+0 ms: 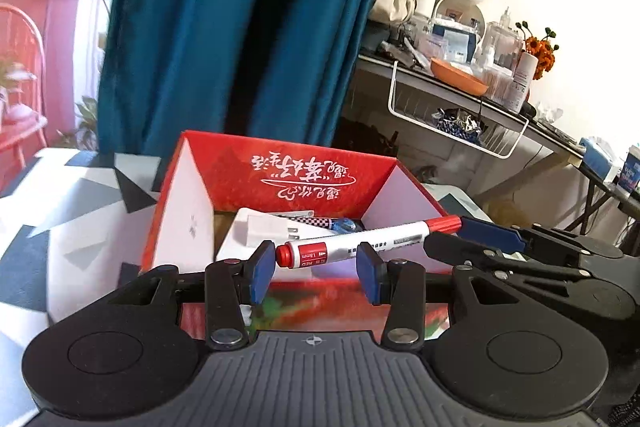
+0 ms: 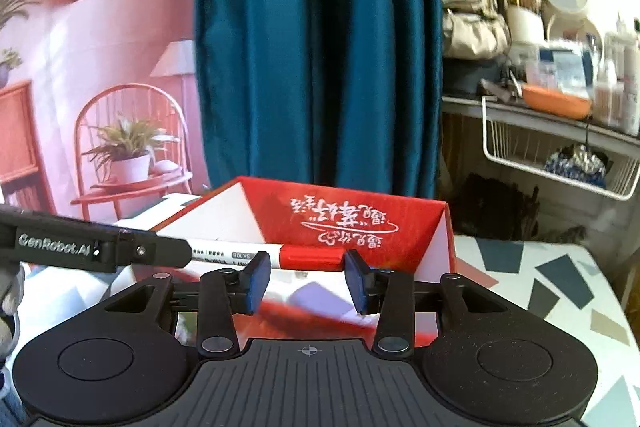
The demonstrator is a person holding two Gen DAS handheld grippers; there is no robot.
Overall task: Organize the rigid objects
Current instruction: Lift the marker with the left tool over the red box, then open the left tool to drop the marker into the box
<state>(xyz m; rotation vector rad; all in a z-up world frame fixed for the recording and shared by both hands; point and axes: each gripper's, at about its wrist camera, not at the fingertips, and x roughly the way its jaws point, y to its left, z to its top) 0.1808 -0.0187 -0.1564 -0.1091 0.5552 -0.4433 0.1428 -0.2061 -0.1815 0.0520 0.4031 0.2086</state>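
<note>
A red-capped white marker [image 1: 384, 237] hangs over an open red box [image 1: 280, 163]. It lies skewed across my left gripper [image 1: 316, 267]: its red tail end is against the left blue pad, and its body crosses the tip of the right pad. The capped end [image 2: 310, 255] sits the same way across my right gripper [image 2: 306, 281], cap tip at the right pad, barrel behind the left pad. Both sets of jaws stand narrowly apart around it. The right gripper's pad [image 1: 492, 233] meets the cap. The left gripper's finger [image 2: 160, 251] hides the marker's tail.
Inside the red box [image 2: 360, 215] lie a white charger [image 1: 260, 227], a checkered pen [image 1: 300, 215] and a blue item [image 1: 344, 225]. The box stands on a table with a geometric cloth [image 2: 560, 287]. Behind are a teal curtain [image 1: 240, 27] and a cluttered shelf with a wire basket [image 1: 460, 119].
</note>
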